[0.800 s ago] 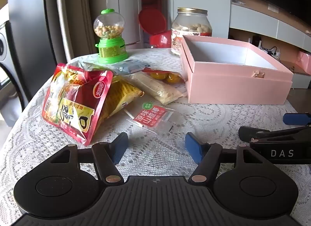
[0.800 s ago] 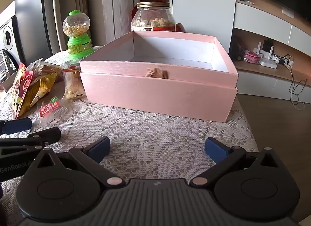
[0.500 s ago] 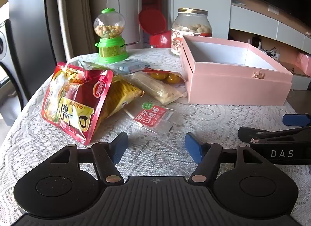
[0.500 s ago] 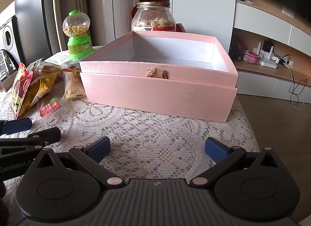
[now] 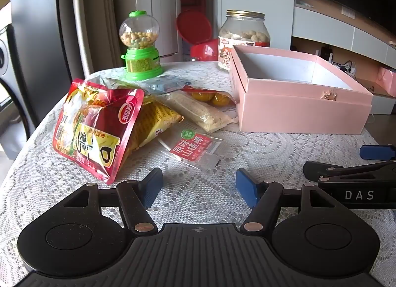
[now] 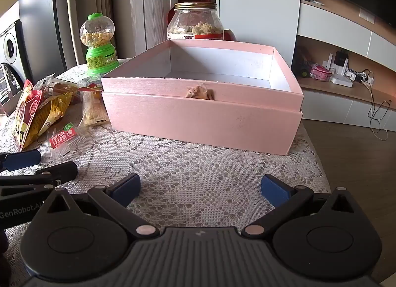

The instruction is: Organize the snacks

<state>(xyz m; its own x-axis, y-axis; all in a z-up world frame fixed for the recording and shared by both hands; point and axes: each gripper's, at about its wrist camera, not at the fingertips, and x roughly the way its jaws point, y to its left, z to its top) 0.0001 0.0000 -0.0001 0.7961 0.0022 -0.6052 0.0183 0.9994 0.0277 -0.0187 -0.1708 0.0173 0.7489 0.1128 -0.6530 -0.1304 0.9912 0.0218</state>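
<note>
White lace cloth [image 5: 259, 153] covers the desk [image 6: 314, 153], where a pile of snack packets waits near its left edge beside an open pink box [image 5: 297, 111]. The left hand-held gripper [image 5: 198, 187] hovers low over the near edge with its blue pads spread apart and nothing between them; just beyond its tips lies a small clear hawthorn-stick sachet [image 5: 195, 149] with a red label. A large red pouch [image 5: 96, 128] leans against a yellow packet [image 5: 153, 119], with a pale cracker pack [image 5: 200, 111] and a bag of orange sweets [image 5: 210, 96] lying between them and the box. The right hand-held gripper [image 6: 200, 189] is likewise released, its pads wide apart above bare lace in front of the pink box, whose white interior shows no snacks and whose front wall carries a small bow [image 6: 200, 93]. At the desk's far edge stand a green candy dispenser [image 5: 139, 44], and a gold-lidded glass jar [image 6: 195, 21] just behind the box. Each gripper appears at the margin of the other's view, side by side and apart.
</note>
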